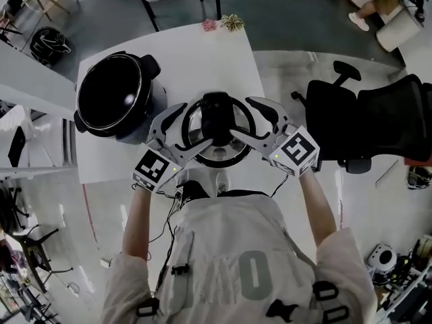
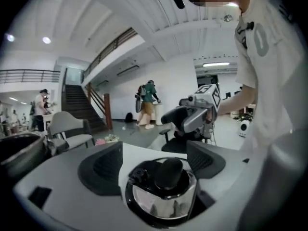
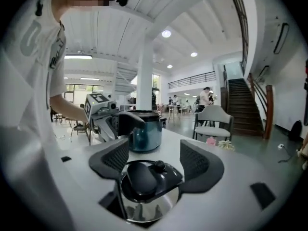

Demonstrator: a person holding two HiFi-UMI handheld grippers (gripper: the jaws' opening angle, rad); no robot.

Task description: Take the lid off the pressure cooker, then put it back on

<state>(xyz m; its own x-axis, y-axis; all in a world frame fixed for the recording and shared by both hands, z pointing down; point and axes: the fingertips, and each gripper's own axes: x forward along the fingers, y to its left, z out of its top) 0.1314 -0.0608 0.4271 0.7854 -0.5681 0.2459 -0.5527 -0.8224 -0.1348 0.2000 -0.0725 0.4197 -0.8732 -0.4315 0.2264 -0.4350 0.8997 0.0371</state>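
The left hand-held gripper (image 1: 196, 123) and right hand-held gripper (image 1: 241, 118) are flanking the lid (image 1: 217, 123), jaws wide and seemingly clear of it, while it is lying on the tabletop (image 1: 196, 52) beside the open cooker (image 1: 111, 96).

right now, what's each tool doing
left tool: open, jaws apart around the lid, not gripping it
right tool: open, same lid between its jaws, not gripped

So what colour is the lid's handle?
Black; the lid handle shows best in the head view.
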